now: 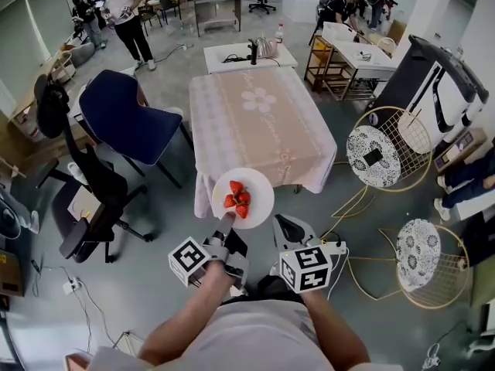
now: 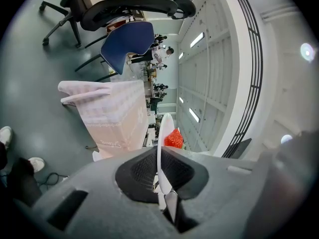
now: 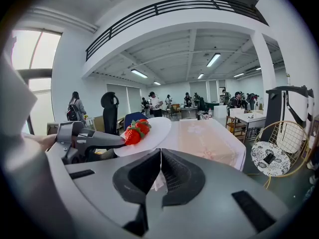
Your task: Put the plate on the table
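- Both marker cubes sit closest, and ahead of them the left gripper is clamped narrow on the near rim of the plate. In the left gripper view the thin white edge runs straight between its pads.
- Just to its right, the right gripper has its jaws closed together on nothing. The plate lies ahead and to the left of its tips, apart from them.
- Off the table: the plate hangs in the air in front of the left gripper, roughly level, at about the table's near edge.
- Handling, as a judgement: the plate looks stiff, smooth and probably breakable. A one-sided pinch on the rim leaves it cantilevered, so it could droop or slip.
- Loose strawberries lie on it a little way beyond the jaws. Any tilt would likely roll them, so it wants a level carry and a gentle set-down.
- Beyond the plate stands the table, covered by a pale pink tablecloth that may slide or bunch under the plate.
- Left of the grippers stands a blue chair; to the right are gold wire chairs. People work at desks far ahead in an open grey-floored hall.
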`<state>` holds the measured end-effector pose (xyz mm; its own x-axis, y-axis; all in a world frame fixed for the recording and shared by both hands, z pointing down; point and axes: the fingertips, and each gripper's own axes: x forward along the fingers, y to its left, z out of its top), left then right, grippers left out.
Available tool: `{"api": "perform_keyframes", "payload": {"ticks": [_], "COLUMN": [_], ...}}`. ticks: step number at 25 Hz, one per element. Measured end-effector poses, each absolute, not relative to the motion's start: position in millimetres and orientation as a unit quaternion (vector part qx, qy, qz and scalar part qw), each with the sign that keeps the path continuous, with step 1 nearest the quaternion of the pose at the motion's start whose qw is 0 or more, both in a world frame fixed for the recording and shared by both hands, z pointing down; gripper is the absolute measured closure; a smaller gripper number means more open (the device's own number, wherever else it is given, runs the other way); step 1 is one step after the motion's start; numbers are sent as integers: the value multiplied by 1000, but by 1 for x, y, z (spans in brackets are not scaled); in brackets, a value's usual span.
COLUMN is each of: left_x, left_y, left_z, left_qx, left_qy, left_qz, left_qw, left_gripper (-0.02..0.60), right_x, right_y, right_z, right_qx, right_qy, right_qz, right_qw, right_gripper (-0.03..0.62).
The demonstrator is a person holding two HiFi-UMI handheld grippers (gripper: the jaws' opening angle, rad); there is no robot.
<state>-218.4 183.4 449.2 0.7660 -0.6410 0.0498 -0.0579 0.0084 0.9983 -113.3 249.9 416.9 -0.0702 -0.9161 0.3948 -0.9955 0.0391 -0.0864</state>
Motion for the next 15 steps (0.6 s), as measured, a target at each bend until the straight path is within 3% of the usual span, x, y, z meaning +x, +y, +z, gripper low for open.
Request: {"api": "perform_keyframes", "payload": {"ticks": [15], "left_x": [-185], "left_y": [129], "left_z": [458], "left_qx": [658], "left_qy": [-307], "left_qz": [-219], "left_qw": [652], "left_gripper": [563], "right_x": [-71], "right_y": [184], "right_z": [433], "right_qx": [641], "right_qy": [-737], "right_qz": [185], "right_qw": [104], "right_gripper": [589]}}
